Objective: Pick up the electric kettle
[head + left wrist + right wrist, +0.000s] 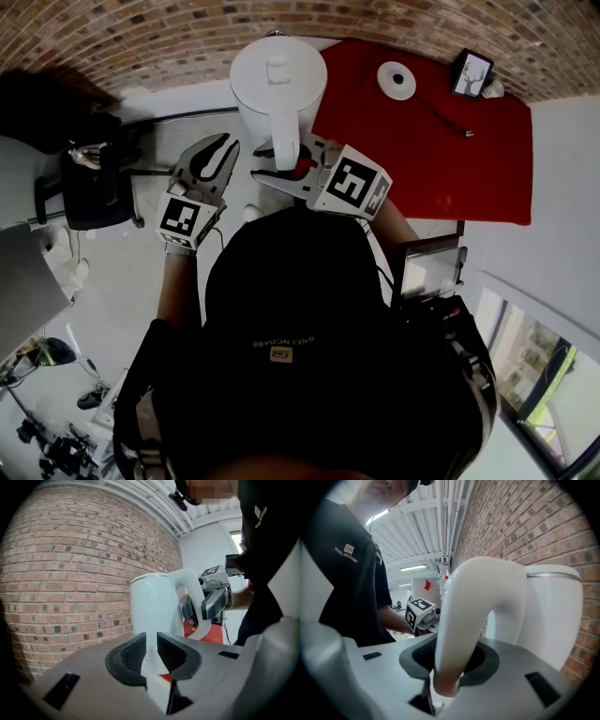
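Brickwork (141, 37) is backing the red table (422, 141), and the white electric kettle (278, 89) is standing upright by the table's 9 o'clock edge, handle (473, 620) vertical. The right gripper (277, 164) is clamping its jaws on that handle, kettle body at its 12 o'clock, so the lift is likely resting on this hand; the left gripper (151, 648) is hovering at the handle's 9 o'clock, jaws slightly apart, empty.

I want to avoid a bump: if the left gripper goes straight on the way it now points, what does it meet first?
Most likely the body of the white plastic electric kettle, which stands directly beyond the left gripper; how far is unclear.
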Motion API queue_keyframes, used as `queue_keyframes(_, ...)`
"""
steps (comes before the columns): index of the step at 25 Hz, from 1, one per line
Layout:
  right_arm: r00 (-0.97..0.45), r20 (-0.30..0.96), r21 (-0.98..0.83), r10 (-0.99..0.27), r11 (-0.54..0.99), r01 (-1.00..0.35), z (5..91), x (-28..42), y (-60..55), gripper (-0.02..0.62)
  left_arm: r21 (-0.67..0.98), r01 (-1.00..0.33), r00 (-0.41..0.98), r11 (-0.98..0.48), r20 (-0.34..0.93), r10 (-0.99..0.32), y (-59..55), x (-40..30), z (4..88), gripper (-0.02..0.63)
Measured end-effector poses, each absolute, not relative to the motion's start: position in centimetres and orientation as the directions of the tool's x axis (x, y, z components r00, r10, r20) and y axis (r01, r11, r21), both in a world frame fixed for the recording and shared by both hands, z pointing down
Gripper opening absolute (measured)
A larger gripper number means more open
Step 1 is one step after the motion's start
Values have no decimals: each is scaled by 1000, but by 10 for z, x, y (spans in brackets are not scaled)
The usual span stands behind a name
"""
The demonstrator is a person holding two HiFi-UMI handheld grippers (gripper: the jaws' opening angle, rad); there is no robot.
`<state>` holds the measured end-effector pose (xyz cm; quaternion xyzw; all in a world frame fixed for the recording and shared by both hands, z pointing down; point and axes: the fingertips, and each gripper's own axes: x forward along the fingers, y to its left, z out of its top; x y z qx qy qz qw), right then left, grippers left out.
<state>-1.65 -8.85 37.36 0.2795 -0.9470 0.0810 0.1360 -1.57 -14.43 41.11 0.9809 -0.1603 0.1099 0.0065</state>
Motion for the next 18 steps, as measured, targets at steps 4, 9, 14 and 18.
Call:
queue_keyframes(4, -805, 292, -96, -516, 822, -562, 374, -16, -90, 114, -41, -309, 926, -950, 215, -311, -145, -18, 413, 63)
queue_keyframes(9, -799, 298, -93, -522, 817, -569, 374, -16, -90, 115, -36, -310, 926, -950, 213, -310, -144, -19, 413, 63)
queue_keyframes(14, -799, 299, -95, -521, 817, -569, 374, -16, -90, 115, -36, -315, 926, -948, 207, -316, -144, -19, 412, 63)
queue_keyframes(18, -798, 298, -96, -524, 815, -571, 375, -15, -90, 117, -35, -316, 926, -948, 206, -317, -144, -19, 411, 64)
